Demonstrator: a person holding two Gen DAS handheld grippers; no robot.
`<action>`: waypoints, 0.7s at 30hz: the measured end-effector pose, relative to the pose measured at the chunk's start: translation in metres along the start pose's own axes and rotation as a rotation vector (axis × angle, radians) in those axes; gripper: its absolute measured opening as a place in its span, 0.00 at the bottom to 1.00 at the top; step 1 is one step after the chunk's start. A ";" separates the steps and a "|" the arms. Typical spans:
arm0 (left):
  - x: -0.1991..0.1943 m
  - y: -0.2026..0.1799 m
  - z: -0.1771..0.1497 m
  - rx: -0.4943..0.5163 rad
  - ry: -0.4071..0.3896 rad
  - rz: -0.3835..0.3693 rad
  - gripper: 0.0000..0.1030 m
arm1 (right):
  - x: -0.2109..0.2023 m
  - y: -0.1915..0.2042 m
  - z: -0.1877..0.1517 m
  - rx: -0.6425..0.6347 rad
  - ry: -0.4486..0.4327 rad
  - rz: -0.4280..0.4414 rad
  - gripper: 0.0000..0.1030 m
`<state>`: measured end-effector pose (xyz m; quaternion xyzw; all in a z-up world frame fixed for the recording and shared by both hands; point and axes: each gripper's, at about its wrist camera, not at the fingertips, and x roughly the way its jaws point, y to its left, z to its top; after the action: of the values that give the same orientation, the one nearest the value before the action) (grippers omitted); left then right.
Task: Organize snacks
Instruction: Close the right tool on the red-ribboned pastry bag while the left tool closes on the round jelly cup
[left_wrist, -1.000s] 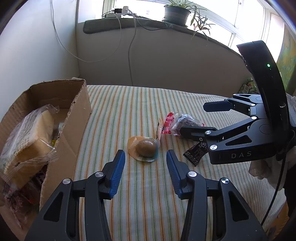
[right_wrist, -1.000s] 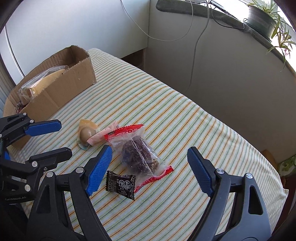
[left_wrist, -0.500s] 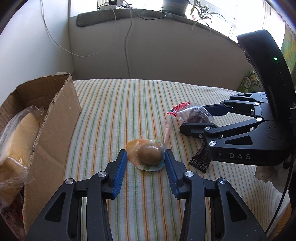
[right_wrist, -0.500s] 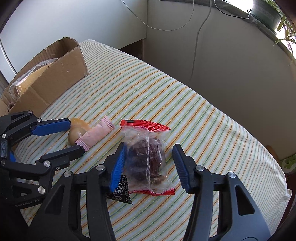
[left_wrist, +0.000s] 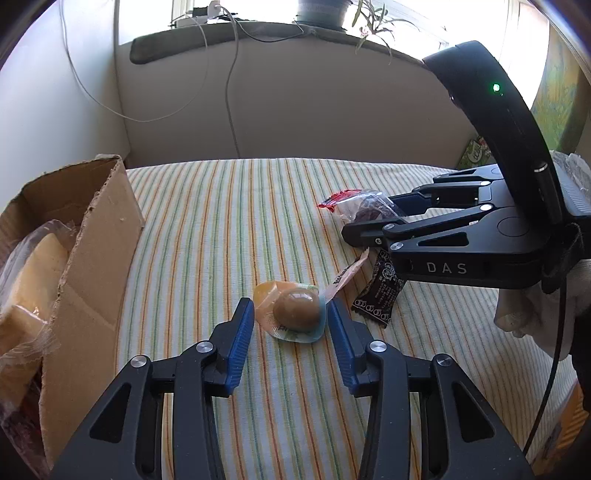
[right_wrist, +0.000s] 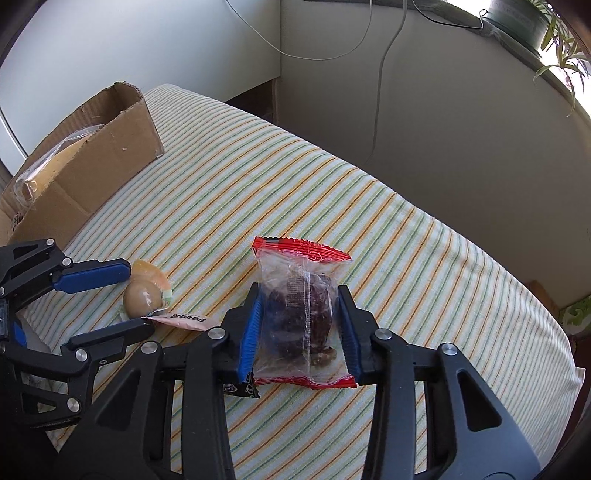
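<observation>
A vacuum-packed brown egg (left_wrist: 295, 310) lies on the striped cloth between the fingers of my left gripper (left_wrist: 290, 310). Its jaws are opening; the right pad brushes the packet's rim and the left pad stands clear. My right gripper (right_wrist: 299, 295) is closing, and both blue pads press the sides of a clear snack bag with red ends (right_wrist: 299, 314) holding dark pieces. In the left wrist view that bag (left_wrist: 364, 206) sticks out past the right gripper (left_wrist: 369, 218). A small black packet (left_wrist: 380, 295) and a pink sachet (left_wrist: 347, 275) lie beside the egg.
An open cardboard box (left_wrist: 99, 229) stands at the left edge of the cloth, with a bagged loaf (left_wrist: 33, 273) inside. A low wall with hanging cables (left_wrist: 231, 110) runs behind the table, and a potted plant (right_wrist: 517, 18) sits on the sill. A gloved hand (left_wrist: 532, 314) holds the right gripper.
The right jaws came together from wide open onto the clear bag. The left gripper moved forward until the egg lay between its fingers.
</observation>
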<state>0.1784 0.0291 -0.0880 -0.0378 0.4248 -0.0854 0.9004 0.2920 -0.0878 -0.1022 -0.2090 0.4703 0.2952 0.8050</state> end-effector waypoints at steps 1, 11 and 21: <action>-0.003 0.001 -0.001 -0.011 -0.008 -0.005 0.43 | 0.000 0.000 0.000 0.001 0.000 -0.001 0.39; 0.004 0.005 -0.002 -0.017 0.018 0.030 0.43 | -0.002 0.003 -0.004 0.000 -0.002 -0.020 0.39; 0.019 -0.003 0.005 0.016 0.019 0.052 0.26 | -0.006 0.001 -0.004 0.010 -0.011 -0.037 0.36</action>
<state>0.1936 0.0227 -0.0990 -0.0188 0.4336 -0.0658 0.8985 0.2862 -0.0909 -0.0993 -0.2121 0.4632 0.2789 0.8141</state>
